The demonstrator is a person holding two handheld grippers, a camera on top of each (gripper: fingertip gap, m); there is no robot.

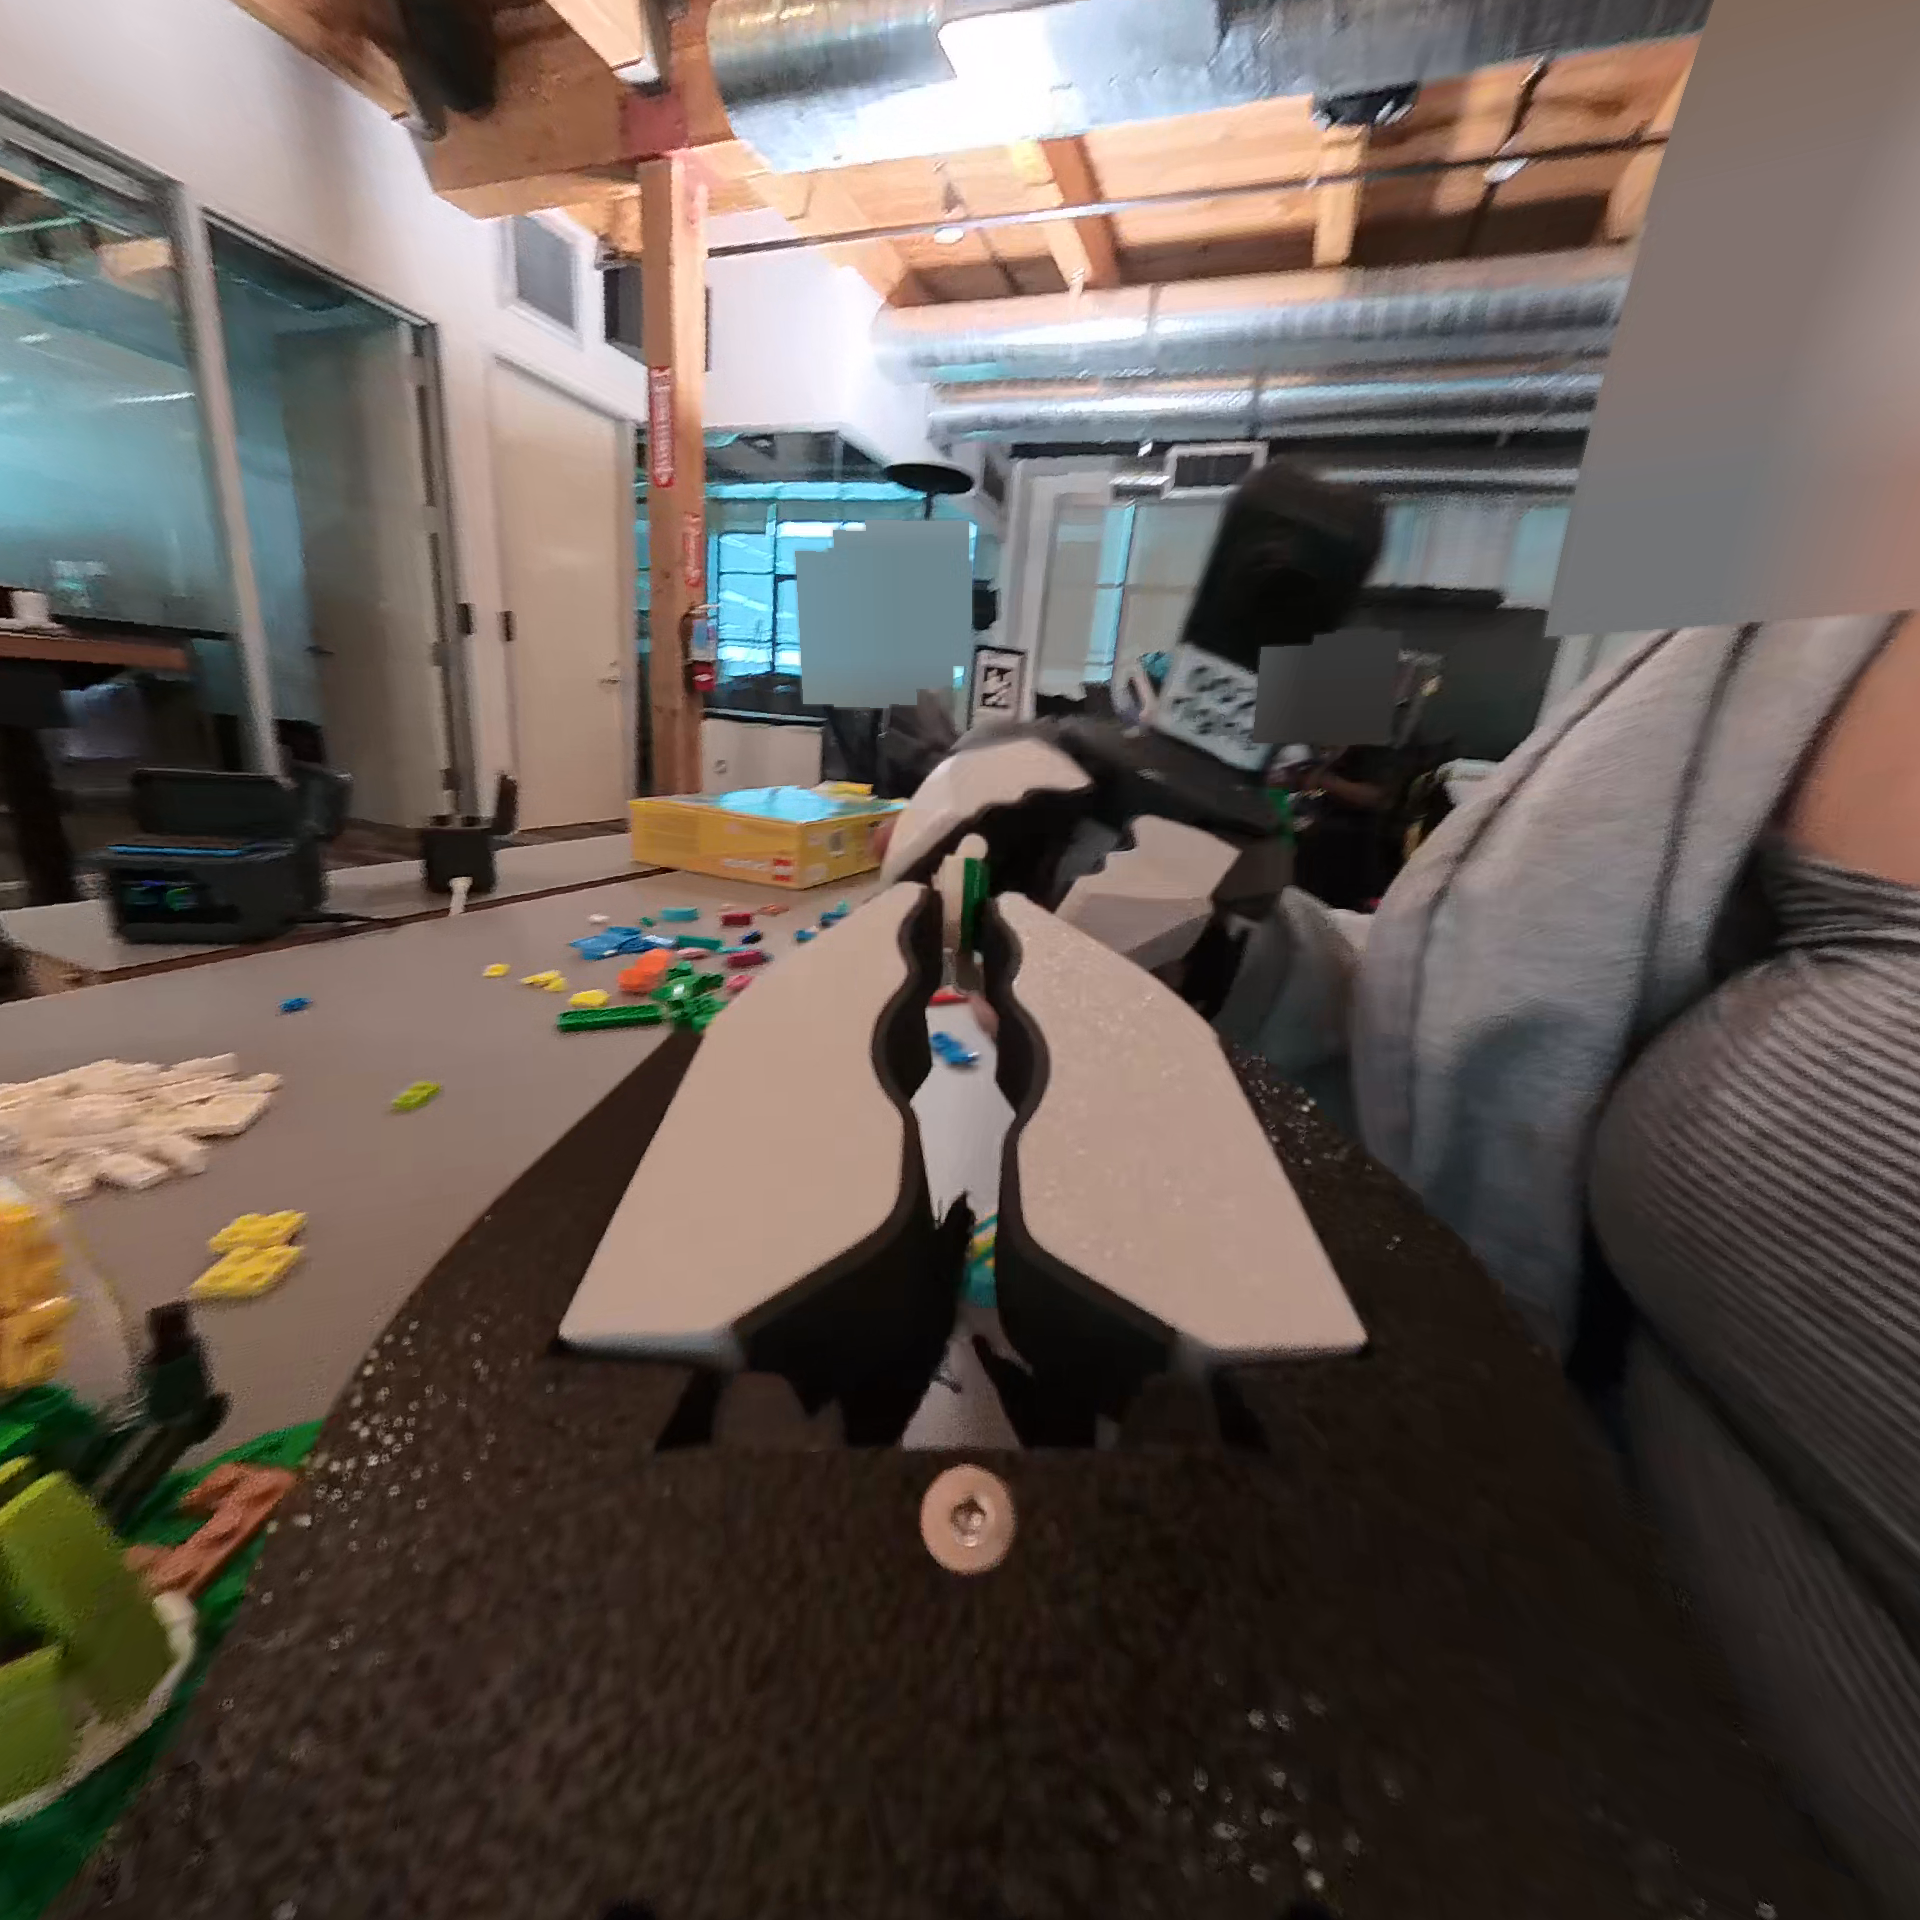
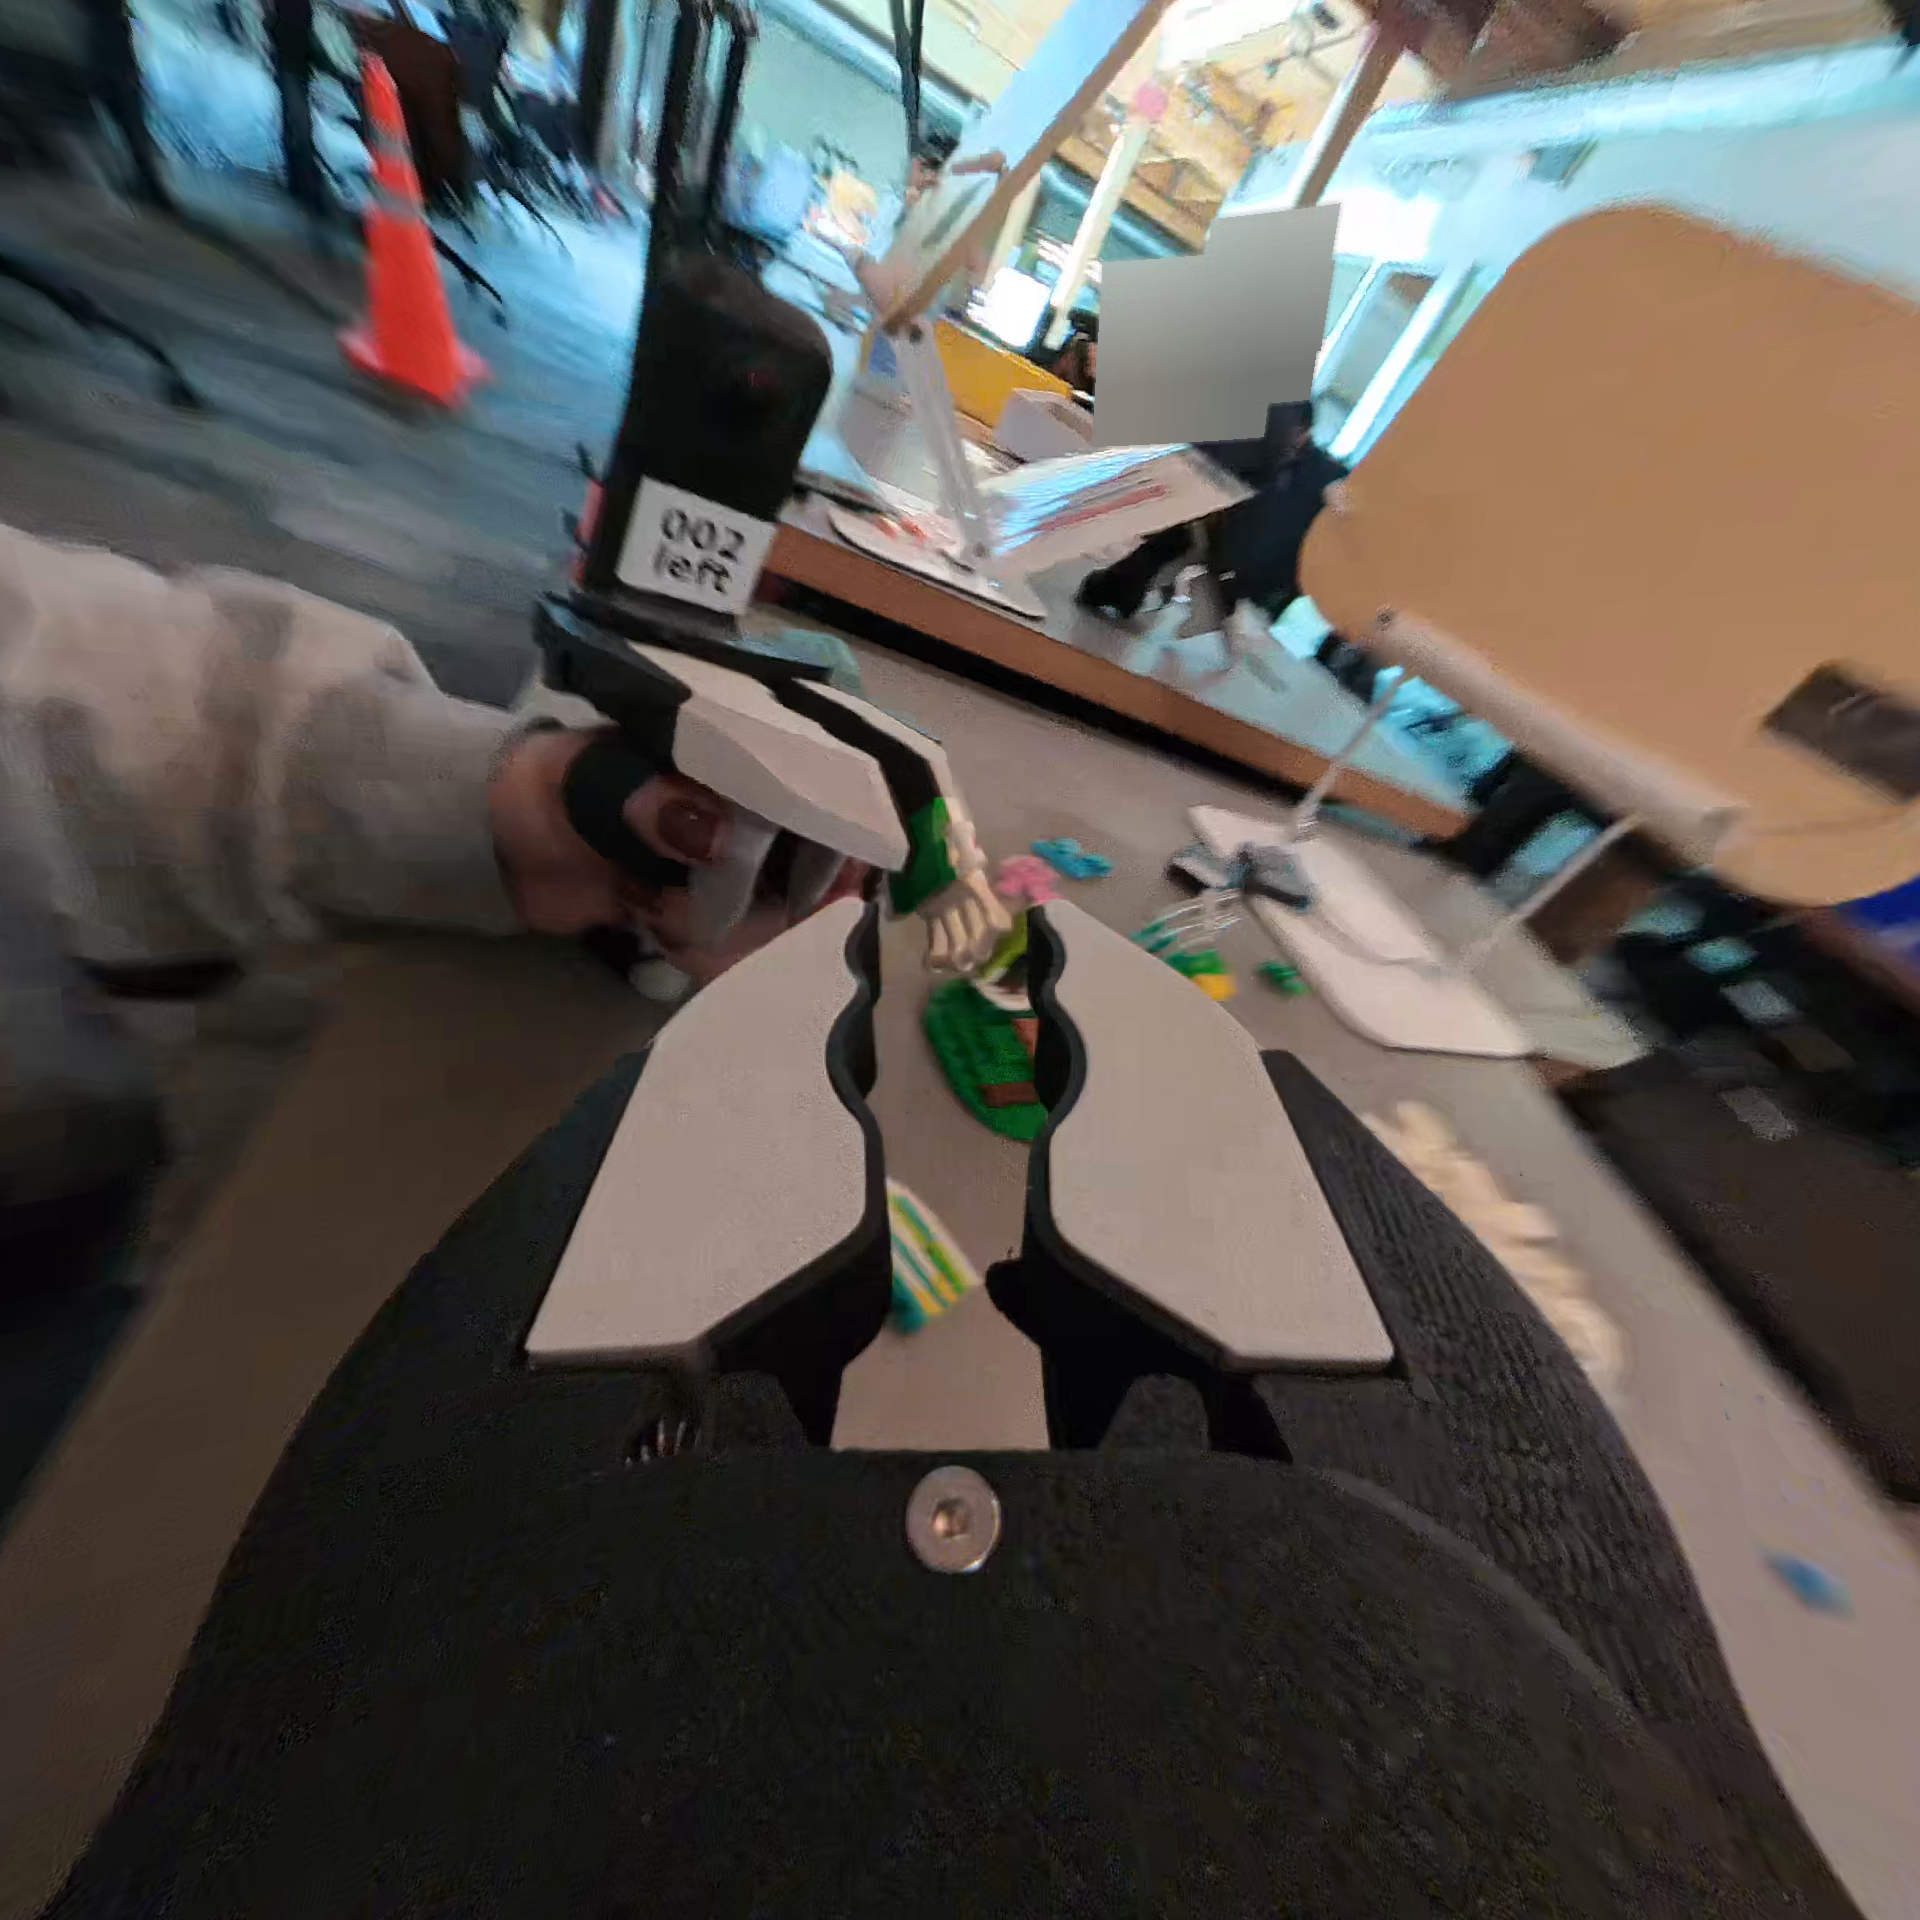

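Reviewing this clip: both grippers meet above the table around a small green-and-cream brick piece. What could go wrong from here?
1. The left gripper clamps the thin green plate only at its fingertips, so a push might twist it loose.
2. The cream ribbed piece hanging from that plate sits off-centre between the right gripper's open fingers. Closing could knock it off.
3. A dropped piece would likely land among the loose coloured bricks.

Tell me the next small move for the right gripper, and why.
Probably close the right gripper gently on the white fence-like piece. That piece hangs from the green plate pinched by the left gripper, and it sits between the right gripper's open fingers, with a gap showing beside one finger. So nothing is gripped there yet.
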